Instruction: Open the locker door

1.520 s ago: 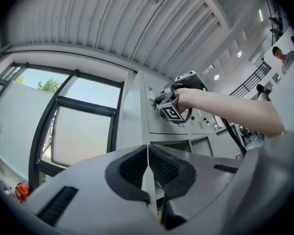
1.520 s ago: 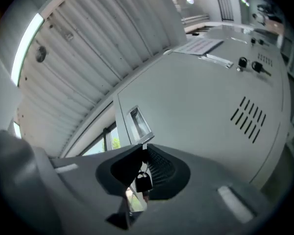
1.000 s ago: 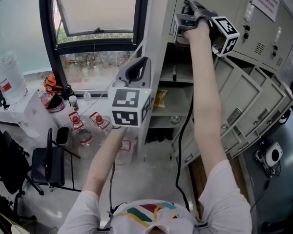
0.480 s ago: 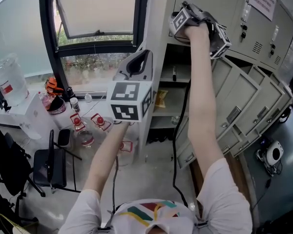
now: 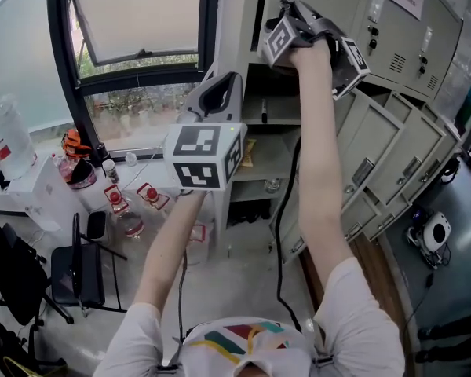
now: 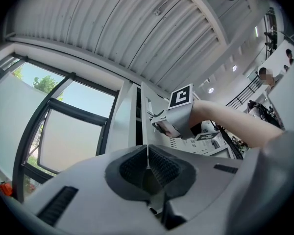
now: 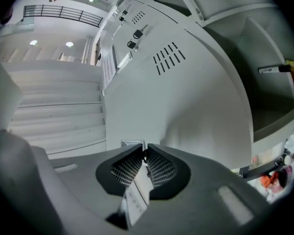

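A: The locker door (image 7: 186, 131) is found high up, at twelve to one o'clock in the head view, at the top of the left column. The right gripper (image 7: 143, 155) is raised to it, and its jaws are seen pinched tight on a thin pale tab (image 7: 135, 190) at the door face.

B: And the left gripper (image 6: 147, 150)?

A: It is held back near the middle of the head view. The jaws are pressed together and nothing is caught between them.

B: How is the door expected to behave?

A: It is judged to be thin painted sheet steel: light, stiff, and swung on hinges, not lifted. The paint looks smooth, so a slip off that narrow tab is to be feared if the pull is made crooked. The tab is judged the right place to be held, since nothing on the flat face can be pinched. Whether the door has come off its frame cannot be told.

B: What is stored below?

A: At six o'clock from the right gripper an open compartment (image 5: 281, 121) is shown. A dark pen-like thing (image 5: 263, 110) is seen in the top space, a yellowish packet (image 5: 250, 152) one shelf down, and a small round item (image 5: 273, 185) under that. What lies behind the gripped door is hidden.
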The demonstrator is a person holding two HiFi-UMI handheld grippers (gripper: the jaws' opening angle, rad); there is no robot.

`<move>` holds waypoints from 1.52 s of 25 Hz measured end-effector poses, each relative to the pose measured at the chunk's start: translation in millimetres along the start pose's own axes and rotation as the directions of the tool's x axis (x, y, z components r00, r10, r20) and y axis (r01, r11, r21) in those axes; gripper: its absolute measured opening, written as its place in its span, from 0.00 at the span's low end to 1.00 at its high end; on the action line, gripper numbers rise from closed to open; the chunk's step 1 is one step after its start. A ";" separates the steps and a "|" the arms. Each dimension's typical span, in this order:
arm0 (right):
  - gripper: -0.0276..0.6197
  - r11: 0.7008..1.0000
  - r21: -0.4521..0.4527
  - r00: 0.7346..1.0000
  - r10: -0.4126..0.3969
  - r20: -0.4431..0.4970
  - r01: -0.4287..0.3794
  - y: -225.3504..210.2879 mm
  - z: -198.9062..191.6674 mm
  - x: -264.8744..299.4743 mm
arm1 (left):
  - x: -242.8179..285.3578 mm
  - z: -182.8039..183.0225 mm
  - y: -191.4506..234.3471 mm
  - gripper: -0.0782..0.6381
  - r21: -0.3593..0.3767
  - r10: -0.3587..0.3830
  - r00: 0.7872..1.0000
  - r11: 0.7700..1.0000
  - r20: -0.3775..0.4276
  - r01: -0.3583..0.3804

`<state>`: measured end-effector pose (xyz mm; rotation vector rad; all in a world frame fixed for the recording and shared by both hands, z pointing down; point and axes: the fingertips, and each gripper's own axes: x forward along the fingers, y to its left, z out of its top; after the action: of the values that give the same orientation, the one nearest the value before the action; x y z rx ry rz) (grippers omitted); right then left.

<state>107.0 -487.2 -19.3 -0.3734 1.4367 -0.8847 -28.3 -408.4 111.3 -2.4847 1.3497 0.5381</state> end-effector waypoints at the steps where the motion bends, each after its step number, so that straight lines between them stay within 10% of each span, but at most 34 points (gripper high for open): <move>1: 0.09 1.000 -0.001 1.000 0.011 -0.003 -0.011 5.0 0.9 -4.8 | 1.7 2.5 -5.3 0.13 -0.001 -0.009 1.000 1.000 0.006 0.009; 13: 0.09 0.989 -0.071 0.992 0.126 0.006 -0.126 86.3 45.1 -76.1 | 19.4 28.5 -82.8 0.13 -0.027 -0.119 0.991 0.992 0.054 0.121; 28: 0.07 0.991 -0.110 0.997 0.083 0.008 -0.082 139.4 120.9 -114.7 | 49.1 37.8 -193.9 0.13 -0.032 -0.266 0.960 0.963 0.081 0.269; 38: 0.09 0.940 -0.325 0.993 0.114 0.014 -0.103 185.1 159.7 -149.9 | 66.4 31.5 -234.6 0.13 -0.050 -0.311 0.947 0.947 0.083 0.316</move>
<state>329.1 -305.8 -22.7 -0.5460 1.5597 -0.5497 196.8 -320.4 66.1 -2.6293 0.8955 0.5986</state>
